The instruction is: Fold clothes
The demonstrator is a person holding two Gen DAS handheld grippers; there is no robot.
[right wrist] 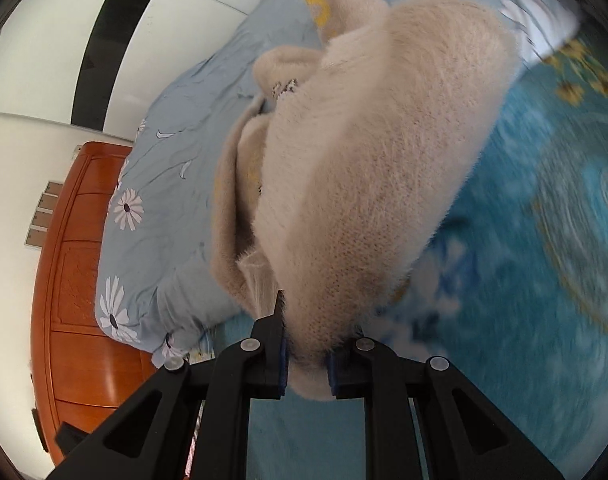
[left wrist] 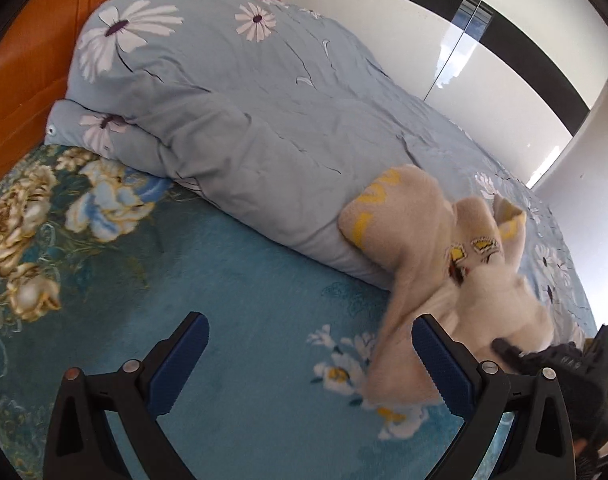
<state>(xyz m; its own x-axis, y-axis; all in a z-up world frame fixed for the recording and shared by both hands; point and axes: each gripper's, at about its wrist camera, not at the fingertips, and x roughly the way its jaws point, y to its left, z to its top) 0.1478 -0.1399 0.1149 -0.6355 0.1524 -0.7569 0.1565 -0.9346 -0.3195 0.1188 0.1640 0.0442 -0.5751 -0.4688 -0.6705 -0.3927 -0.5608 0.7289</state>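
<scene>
While the sweater (right wrist: 344, 168) bunches between the right gripper's (right wrist: 307, 364) jaws, the left gripper (left wrist: 310, 354) gapes

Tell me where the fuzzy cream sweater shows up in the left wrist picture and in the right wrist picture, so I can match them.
Left wrist: the cream sweater lies bunched at right of centre, beside the open left gripper.
Right wrist: it fills the centre, pinched in the right gripper.
Shared landmark: the light-blue daisy quilt behind the sweater, also on the left of the right wrist view.
</scene>
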